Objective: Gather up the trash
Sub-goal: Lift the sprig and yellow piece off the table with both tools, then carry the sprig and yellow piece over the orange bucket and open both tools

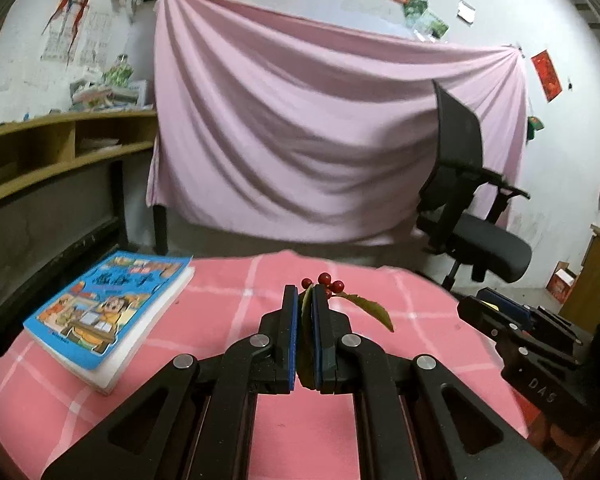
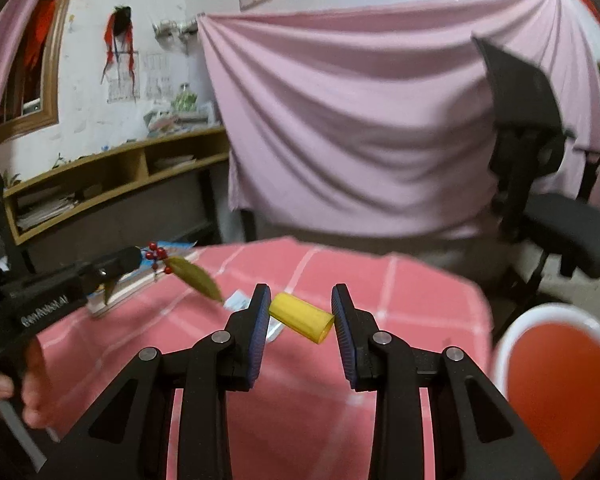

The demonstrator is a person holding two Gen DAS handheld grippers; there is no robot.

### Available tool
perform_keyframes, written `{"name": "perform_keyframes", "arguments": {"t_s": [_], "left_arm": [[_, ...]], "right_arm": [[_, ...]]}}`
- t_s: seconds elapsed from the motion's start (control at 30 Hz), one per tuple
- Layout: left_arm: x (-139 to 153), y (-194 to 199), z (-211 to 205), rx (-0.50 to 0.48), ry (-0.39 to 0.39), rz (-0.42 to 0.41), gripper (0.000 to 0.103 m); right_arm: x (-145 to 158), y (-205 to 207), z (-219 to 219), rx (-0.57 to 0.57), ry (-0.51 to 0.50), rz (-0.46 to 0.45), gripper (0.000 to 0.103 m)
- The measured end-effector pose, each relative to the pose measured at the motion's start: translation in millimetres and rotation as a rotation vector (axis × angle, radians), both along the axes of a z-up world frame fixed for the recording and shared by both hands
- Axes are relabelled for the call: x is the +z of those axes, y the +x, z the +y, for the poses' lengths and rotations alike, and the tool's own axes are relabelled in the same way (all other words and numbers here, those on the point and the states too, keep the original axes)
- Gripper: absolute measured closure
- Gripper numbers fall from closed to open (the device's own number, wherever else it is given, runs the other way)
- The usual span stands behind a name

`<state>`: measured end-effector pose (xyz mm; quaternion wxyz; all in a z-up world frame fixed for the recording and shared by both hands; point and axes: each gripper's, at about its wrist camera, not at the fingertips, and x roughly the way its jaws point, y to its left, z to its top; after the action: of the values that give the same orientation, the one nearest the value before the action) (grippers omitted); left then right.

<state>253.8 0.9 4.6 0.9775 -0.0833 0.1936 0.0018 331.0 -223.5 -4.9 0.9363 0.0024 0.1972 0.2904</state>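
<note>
My left gripper [image 1: 305, 294] is shut on a sprig with red berries and green leaves [image 1: 332, 286], held above the pink checked tablecloth [image 1: 228, 312]. The sprig also shows in the right wrist view [image 2: 180, 266], sticking out of the left gripper [image 2: 140, 258]. My right gripper [image 2: 301, 300] is shut on a yellow tube [image 2: 302, 316], which spans slantwise between the blue pads above the cloth. The right gripper appears at the right in the left wrist view [image 1: 496, 304]. A small white wrapper [image 2: 240, 302] lies on the cloth behind the right gripper's left finger.
A blue comic book [image 1: 108, 308] lies on the table's left side. An orange bin with a white rim [image 2: 556, 376] stands off the table's right edge. A black office chair [image 1: 472, 208] and a hanging pink sheet [image 1: 320, 140] are beyond the table. Wooden shelves [image 1: 60, 144] are at left.
</note>
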Motion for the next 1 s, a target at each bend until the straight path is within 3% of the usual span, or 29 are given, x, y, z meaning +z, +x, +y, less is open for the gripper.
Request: {"name": "perform_keyframes", "arguments": {"t_s": [0.2,0.5,0.67,0.77,1.0], "left_arm": [[27.0,-2.4,-43.3,-0.072,0.016,-0.042,0.099],[54.2,14.5,-129.1,-0.232,0.064,-0.082,0.099],[51.8,33.9,-178.8,-0.323,0.068,-0.05,0.099],[42.9,46.6,-209.5,-0.383,0.053,0.002,0.099],[24.4,70.4,-269.8,-0.473,0.026,0.12,0.098]], "right_arm": [[18.1,-8.6,-41.9,-0.086,0.073,-0.092,0.074],[25.7,-7.9,-119.6,-0.244,0.151,-0.109,0.074],[18.8,-0.1,-164.7,-0.35,0.204,-0.057,0.074],[11.0,7.1,-193.0,-0.402,0.265,0.001,0.074],[-6.9,14.1,-234.7,-0.497,0.295,0.117,0.073]]}}
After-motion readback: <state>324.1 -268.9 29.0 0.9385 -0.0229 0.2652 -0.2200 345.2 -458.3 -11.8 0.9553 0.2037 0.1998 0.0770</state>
